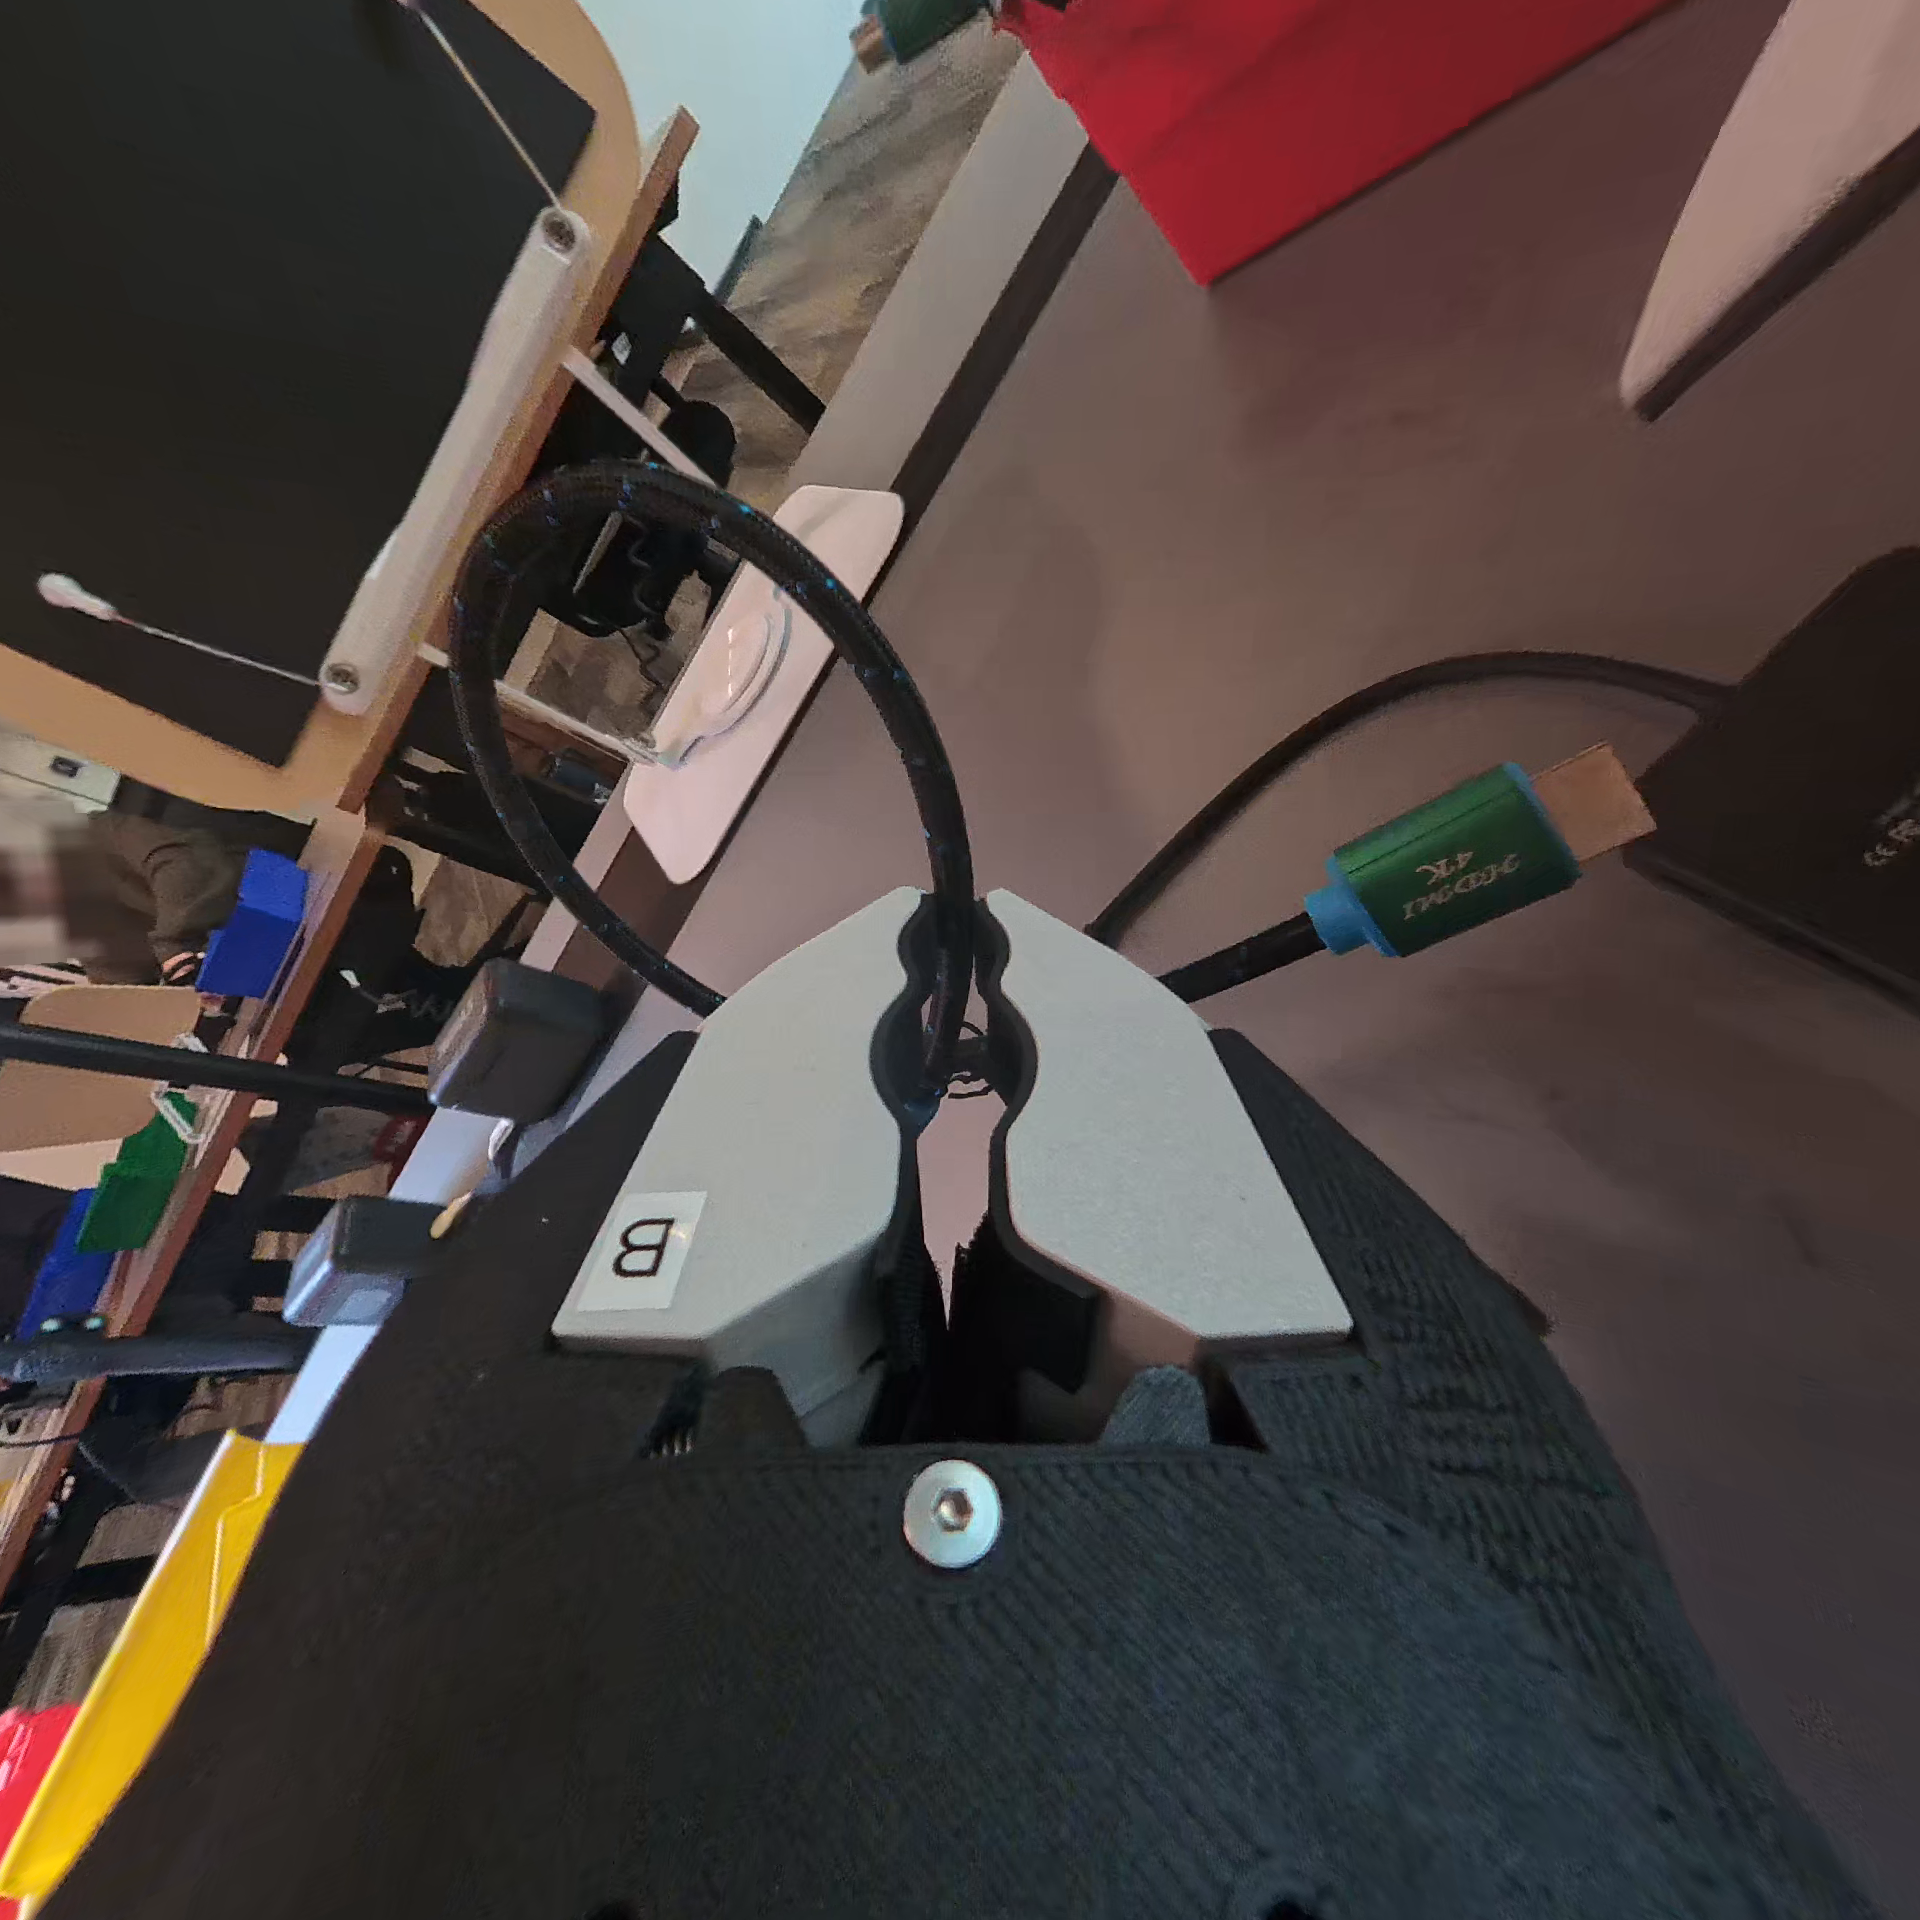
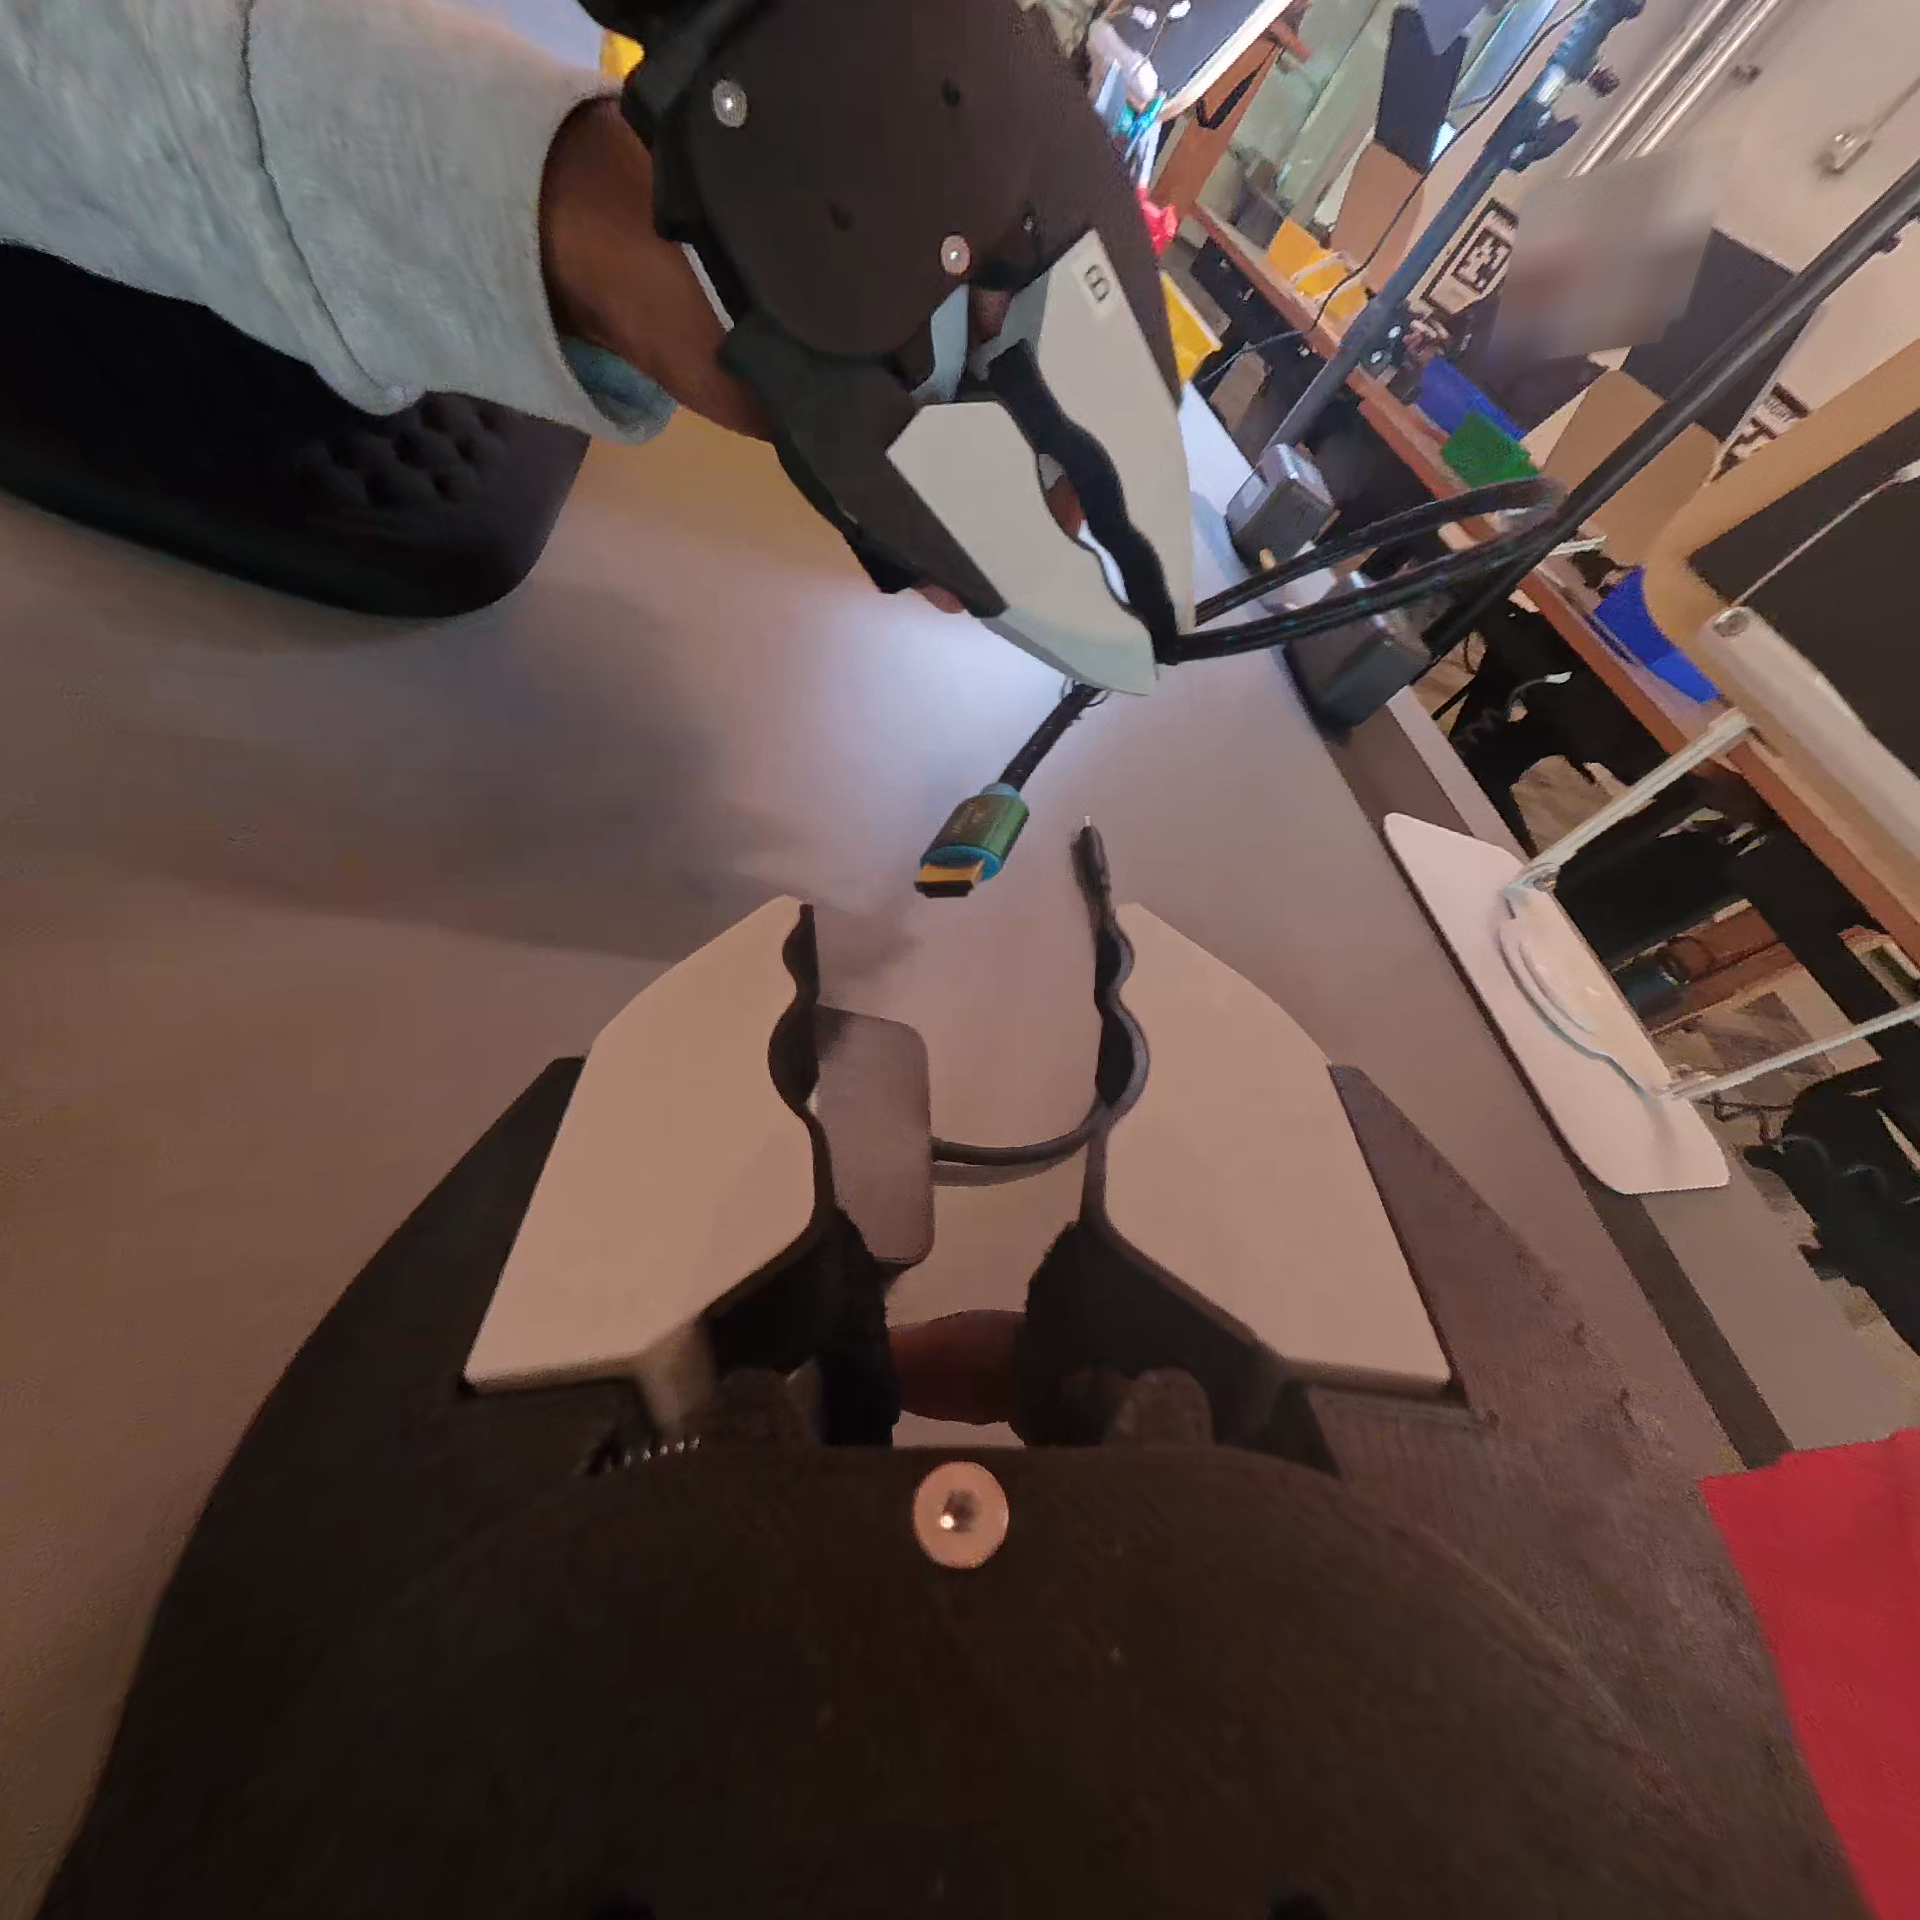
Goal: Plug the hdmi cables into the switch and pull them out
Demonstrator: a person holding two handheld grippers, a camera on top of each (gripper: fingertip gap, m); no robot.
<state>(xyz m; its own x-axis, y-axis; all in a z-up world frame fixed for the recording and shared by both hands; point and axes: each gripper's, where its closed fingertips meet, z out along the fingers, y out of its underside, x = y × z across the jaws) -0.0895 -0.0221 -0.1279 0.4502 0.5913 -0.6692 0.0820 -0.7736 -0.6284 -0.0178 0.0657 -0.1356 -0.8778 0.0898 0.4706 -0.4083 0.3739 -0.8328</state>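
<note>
Two grippers: both in view over a grey-brown table (image 2: 312, 831)
Left gripper (image 1: 951, 925): its two grey fingers are pressed together on a black braided HDMI cable (image 1: 665, 540); the cable loops up and round ahead of the tips, then runs out to the right
Plug: the green-and-blue HDMI plug (image 1: 1455, 862) hangs free at the cable's end, gold tip bare; it points toward the switch but does not touch it
Switch (image 1: 1829, 790): a flat black box at the right edge of the left wrist view; a thin black lead curves away from it across the table
Right gripper (image 2: 961, 925): fingers spread apart; the switch sits against the left finger's inner face, while the right finger stands clear of it — so nothing is clamped
Thin lead (image 2: 1023, 1148): it bends from the switch across the gap; its small connector (image 2: 1089, 857) lies just past the right fingertip
Right wrist view: the plug hangs just ahead of the spread fingertips, not inserted
Surroundings: a red cloth (image 1: 1299, 114) on the table; a white base plate (image 1: 758, 686) near its far edge
</note>
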